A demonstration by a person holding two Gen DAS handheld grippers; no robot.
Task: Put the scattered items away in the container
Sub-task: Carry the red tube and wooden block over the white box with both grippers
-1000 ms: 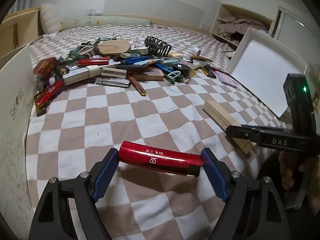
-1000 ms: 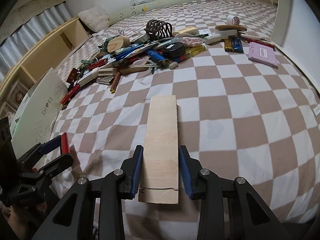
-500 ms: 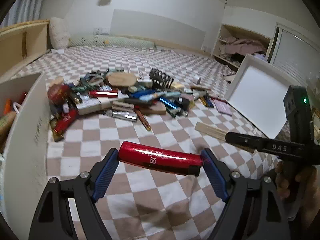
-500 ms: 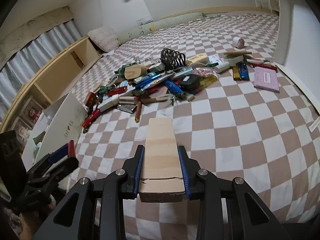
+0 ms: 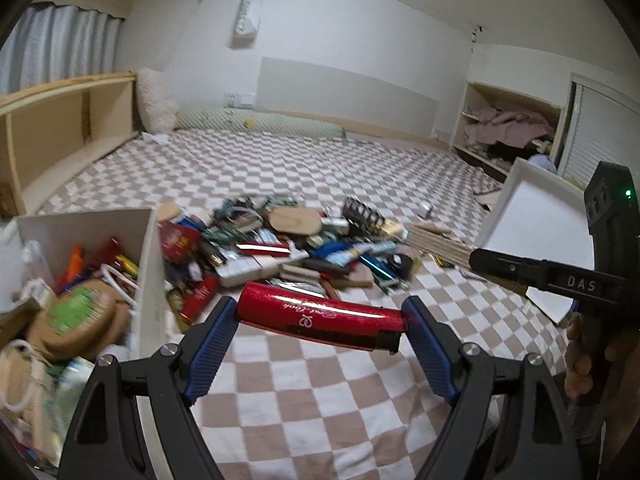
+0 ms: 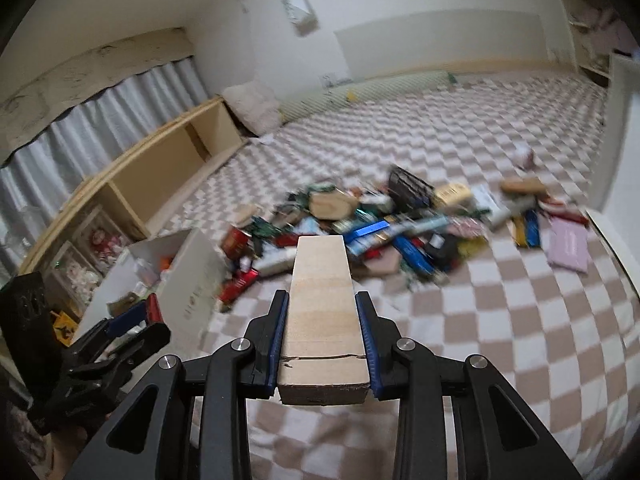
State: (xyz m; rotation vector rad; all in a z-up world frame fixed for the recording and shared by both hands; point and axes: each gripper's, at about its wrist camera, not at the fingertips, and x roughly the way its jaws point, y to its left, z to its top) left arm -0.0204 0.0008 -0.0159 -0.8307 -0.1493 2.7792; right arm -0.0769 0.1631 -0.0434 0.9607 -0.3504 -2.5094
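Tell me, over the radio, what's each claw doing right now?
Left gripper clamped on red case. Right gripper clamped on wooden block. White box at left, half full. Nothing blocking.

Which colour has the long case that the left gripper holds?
Glittery red case with a black end; the left wrist view shows it best.

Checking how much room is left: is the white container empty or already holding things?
Already holding things. The left wrist view shows the white container with a tan round pack, white cords and colourful small items piled inside; how deep the pile goes cannot be told.
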